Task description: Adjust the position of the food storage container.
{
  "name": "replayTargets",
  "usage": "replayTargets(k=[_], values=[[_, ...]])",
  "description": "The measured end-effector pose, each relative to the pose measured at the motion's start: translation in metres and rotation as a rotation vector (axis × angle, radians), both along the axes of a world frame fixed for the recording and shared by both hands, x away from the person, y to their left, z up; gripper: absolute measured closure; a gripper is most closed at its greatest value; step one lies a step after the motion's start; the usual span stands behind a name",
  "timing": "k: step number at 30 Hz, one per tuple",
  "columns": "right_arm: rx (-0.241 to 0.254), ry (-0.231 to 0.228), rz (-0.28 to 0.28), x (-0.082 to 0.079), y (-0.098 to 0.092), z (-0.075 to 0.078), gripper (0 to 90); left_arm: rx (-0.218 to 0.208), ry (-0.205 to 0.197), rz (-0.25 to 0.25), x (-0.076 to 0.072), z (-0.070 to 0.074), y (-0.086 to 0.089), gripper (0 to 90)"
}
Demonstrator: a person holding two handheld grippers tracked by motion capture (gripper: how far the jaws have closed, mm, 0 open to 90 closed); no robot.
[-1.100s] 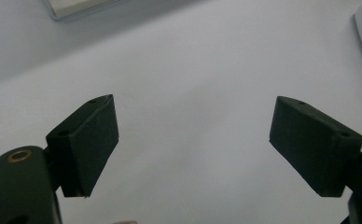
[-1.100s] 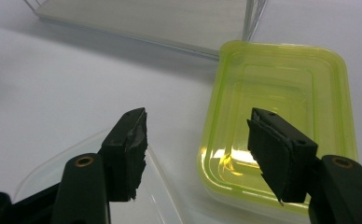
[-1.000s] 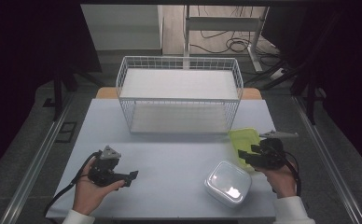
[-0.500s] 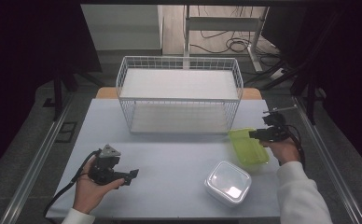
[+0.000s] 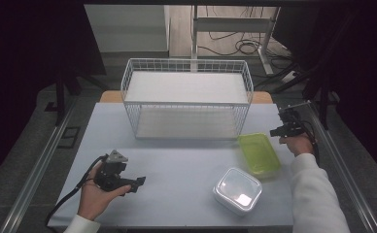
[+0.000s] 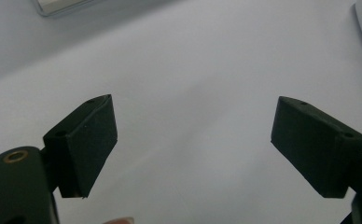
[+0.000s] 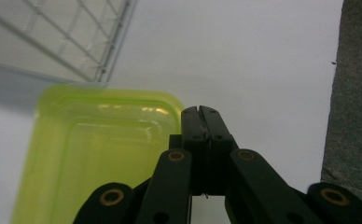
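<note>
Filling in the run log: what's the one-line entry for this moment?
left gripper: open, empty | right gripper: just closed, empty, beside green lid | white container: on table, untouched

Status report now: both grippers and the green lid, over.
Left gripper open, empty. Right gripper shut, empty, jaws just closed. Translucent green plastic lid flat on table, untouched. Nothing in the way.

The right hand-held gripper (image 7: 201,110) rises from the bottom edge with its two black jaws pressed flat together; nothing is between them, and they have just been closing. Its tips overlap the near corner of a translucent yellow-green container (image 7: 95,149) resting on the pale counter (image 7: 244,56). A white wire basket (image 7: 72,32) stands at upper left. Dark floor (image 7: 356,102) borders the right edge.
</note>
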State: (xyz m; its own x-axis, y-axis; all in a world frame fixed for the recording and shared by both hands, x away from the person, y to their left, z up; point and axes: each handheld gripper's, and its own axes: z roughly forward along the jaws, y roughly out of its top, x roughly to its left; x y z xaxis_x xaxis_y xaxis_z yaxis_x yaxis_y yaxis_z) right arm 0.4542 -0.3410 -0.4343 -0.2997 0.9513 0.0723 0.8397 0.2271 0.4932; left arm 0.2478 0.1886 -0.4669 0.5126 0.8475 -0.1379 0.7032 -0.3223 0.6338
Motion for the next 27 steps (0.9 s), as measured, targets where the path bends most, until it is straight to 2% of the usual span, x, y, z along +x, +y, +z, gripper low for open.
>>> replayTargets(k=[2,4,6,15,20,23,27], values=[[-0.044,0.011,-0.005,0.008,0.0,-0.006,89.2,-0.002,-0.002,0.0,-0.002,0.001,0.0,14.0],[-0.046,0.024,-0.013,0.009,0.002,-0.009,89.3,-0.006,-0.002,-0.001,-0.002,0.001,0.0,14.0],[-0.079,0.038,0.016,0.011,0.006,-0.015,89.3,0.003,-0.004,-0.003,-0.004,0.001,0.0,13.9],[-0.087,0.052,0.082,0.009,0.021,-0.021,89.3,0.02,-0.004,-0.004,-0.006,0.0,-0.001,13.6],[-0.075,0.05,0.129,0.005,0.031,-0.021,89.4,0.027,0.006,-0.012,-0.005,-0.003,-0.003,13.6],[-0.077,0.048,0.139,0.003,0.034,-0.022,89.3,0.026,0.008,-0.013,-0.004,-0.003,-0.003,13.6],[-0.058,0.044,0.168,0.0,0.041,-0.022,89.3,0.019,0.009,-0.011,-0.003,-0.003,-0.003,13.6]])
